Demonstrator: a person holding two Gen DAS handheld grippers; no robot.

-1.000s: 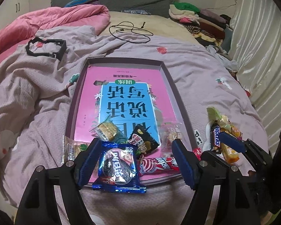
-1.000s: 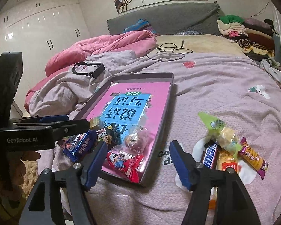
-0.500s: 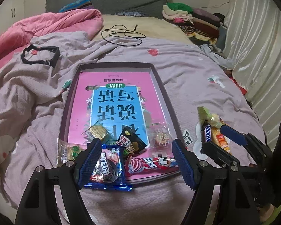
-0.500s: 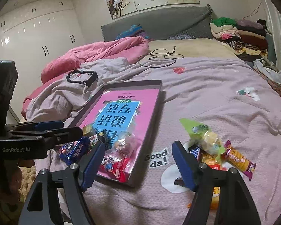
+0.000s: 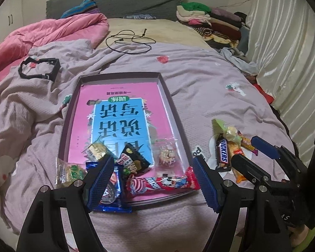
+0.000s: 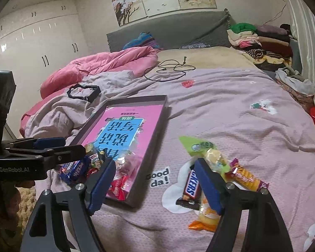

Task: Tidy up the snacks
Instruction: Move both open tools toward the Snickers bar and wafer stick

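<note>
Below your left gripper [image 5: 150, 181], the red wafer bar [image 5: 161, 183] lies between the spread fingers, untouched, long axis running left to right along the near wall of the tray [image 5: 174, 113]. Your right gripper [image 6: 155, 185] has just been opening; its jaws stand wide and hold nothing. The Snickers bar [image 6: 192, 185] lies on the blanket [image 6: 231, 109] just beside its right finger, long axis pointing near to far.
</note>
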